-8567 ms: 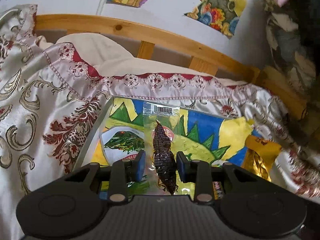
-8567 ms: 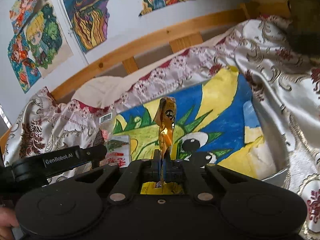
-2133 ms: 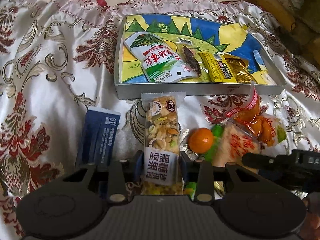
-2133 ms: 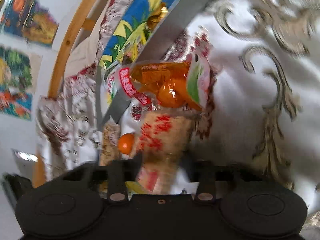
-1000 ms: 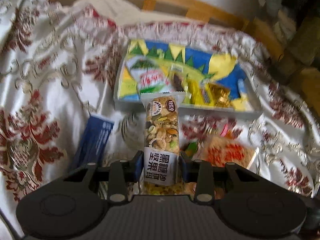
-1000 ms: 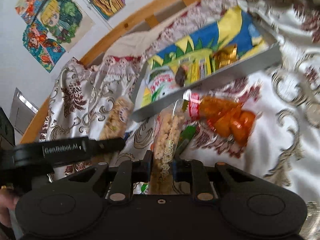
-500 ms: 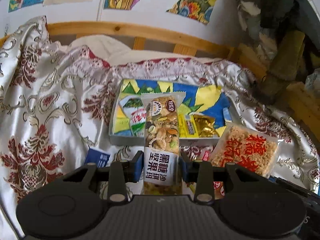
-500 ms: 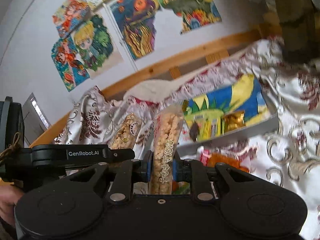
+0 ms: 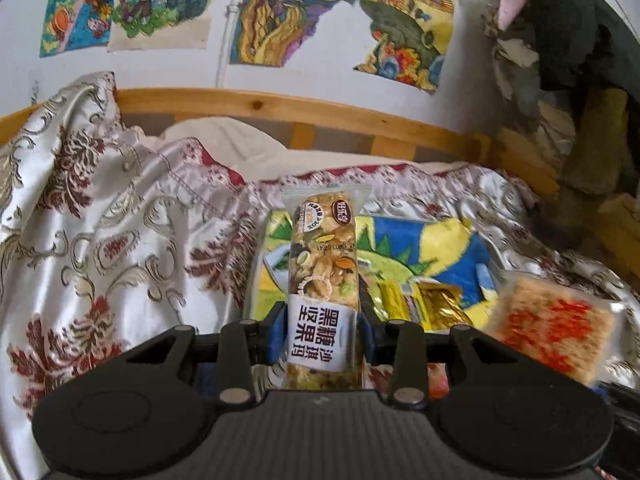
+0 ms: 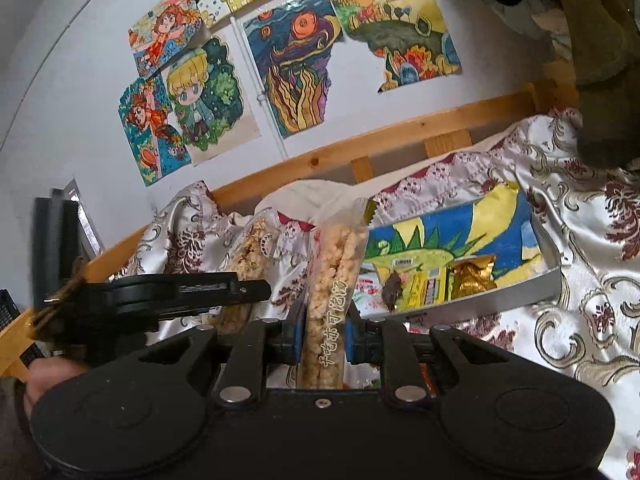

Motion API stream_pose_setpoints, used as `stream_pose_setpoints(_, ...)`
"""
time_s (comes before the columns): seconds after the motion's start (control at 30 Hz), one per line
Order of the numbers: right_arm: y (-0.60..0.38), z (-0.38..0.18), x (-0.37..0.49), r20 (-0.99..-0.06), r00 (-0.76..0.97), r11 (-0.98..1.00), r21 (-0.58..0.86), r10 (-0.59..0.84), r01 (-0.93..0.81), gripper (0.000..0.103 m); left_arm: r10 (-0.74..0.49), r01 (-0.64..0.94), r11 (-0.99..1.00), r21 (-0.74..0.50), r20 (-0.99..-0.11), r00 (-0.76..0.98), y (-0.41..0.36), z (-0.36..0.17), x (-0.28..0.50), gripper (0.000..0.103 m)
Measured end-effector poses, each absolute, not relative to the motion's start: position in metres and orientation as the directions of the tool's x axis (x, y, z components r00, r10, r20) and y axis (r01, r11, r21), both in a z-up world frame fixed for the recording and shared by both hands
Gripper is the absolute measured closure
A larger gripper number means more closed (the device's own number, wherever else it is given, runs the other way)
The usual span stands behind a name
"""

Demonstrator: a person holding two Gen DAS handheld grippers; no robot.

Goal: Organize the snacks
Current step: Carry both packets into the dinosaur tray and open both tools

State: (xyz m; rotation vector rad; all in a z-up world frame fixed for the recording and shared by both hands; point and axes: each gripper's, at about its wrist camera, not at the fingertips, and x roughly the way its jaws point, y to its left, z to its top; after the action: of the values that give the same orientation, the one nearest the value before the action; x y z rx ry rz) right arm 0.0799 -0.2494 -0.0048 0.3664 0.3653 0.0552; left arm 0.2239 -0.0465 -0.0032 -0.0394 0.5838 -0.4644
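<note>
In the left wrist view, a nut bar [image 9: 323, 288] in a clear wrapper is clamped upright in the left claw [image 9: 322, 334], its blue pads pressed against the white label with black characters. The bar is held in the air above the near edge of a shallow tray [image 9: 490, 258] whose floor is painted with a sun, green peaks and blue sky. The tray rests on a bed covered with a white satin bedspread [image 9: 120, 248] patterned in red and gold. Inside the tray, just right of the bar, a yellow packet [image 9: 394, 300] and a gold foil packet [image 9: 440, 304] are seen side by side. At the right edge, a rice cracker pack [image 9: 552, 328] with red print is seen — blurred, and raised above the bedspread.

In the right wrist view, that rice cracker pack [image 10: 334, 292] is seen edge-on, gripped between the pads of the right claw [image 10: 323, 338] and held upright in front of the tray [image 10: 520, 284]. To the left, the left claw [image 10: 224, 292] is seen from the side with the nut bar [image 10: 250, 264] in it — the two snacks are held near each other, apart. In the tray a dark dried snack [image 10: 392, 284], the yellow packet [image 10: 426, 286] and the gold foil packet [image 10: 472, 274] are laid in a row along the near wall. Children's drawings [image 10: 296, 72] are pinned to the wall above a wooden bed rail [image 10: 400, 128].
</note>
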Motion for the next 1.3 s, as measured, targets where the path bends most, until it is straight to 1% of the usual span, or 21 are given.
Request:
stream_pose_setpoints(0.1,-0.251,-0.003,0.085,-0.325,0.940,0.939,0.343,0.106,0.013,0.083,-0.418,0.387,0.906,-0.170,-0.498,0.760,-0.051,-0.002,0.239,0.062)
stream_pose_setpoints(0.2,-0.253,0.002,0.104,-0.304,0.948,0.949,0.314,0.092,0.009,0.083,-0.426,0.358,0.905,-0.230,-0.481,0.766,-0.055,0.000,0.260,0.062)
stream_pose_setpoints(0.3,-0.255,0.005,0.129,-0.298,0.951,0.968,0.250,0.081,-0.004,0.083,-0.434,0.342,0.899,-0.273,-0.458,0.776,-0.058,0.000,0.282,0.062)
stream_pose_setpoints(0.4,-0.259,0.003,0.158,-0.274,0.959,0.980,0.198,0.070,-0.015,0.083,-0.431,0.333,0.899,-0.283,-0.444,0.786,-0.062,-0.005,0.301,0.062)
stream_pose_setpoints(0.5,-0.267,-0.003,0.189,-0.270,0.961,0.982,0.190,0.055,-0.003,0.083,-0.425,0.325,0.902,-0.284,-0.449,0.786,-0.067,-0.012,0.320,0.062)
stream_pose_setpoints(0.67,-0.281,-0.019,0.229,-0.298,0.953,0.970,0.241,0.058,0.017,0.083,-0.416,0.335,0.908,-0.252,-0.455,0.787,-0.079,-0.023,0.338,0.062)
stream_pose_setpoints(0.87,-0.291,-0.044,0.256,-0.364,0.927,0.946,0.322,0.088,0.037,0.083,-0.431,0.333,0.901,-0.277,-0.500,0.751,-0.088,-0.043,0.356,0.062)
stream_pose_setpoints(1.03,-0.293,-0.057,0.262,-0.398,0.914,0.944,0.325,0.078,0.061,0.083,-0.426,0.331,0.904,-0.270,-0.536,0.729,-0.096,-0.058,0.359,0.062)
stream_pose_setpoints(1.2,-0.293,-0.062,0.265,-0.423,0.903,0.944,0.321,0.071,0.076,0.083,-0.406,0.344,0.913,-0.220,-0.573,0.712,-0.107,-0.071,0.356,0.062)
stream_pose_setpoints(1.3,-0.294,-0.065,0.266,-0.442,0.895,0.945,0.313,0.058,0.093,0.082,-0.407,0.347,0.912,-0.219,-0.588,0.699,-0.110,-0.075,0.355,0.062)
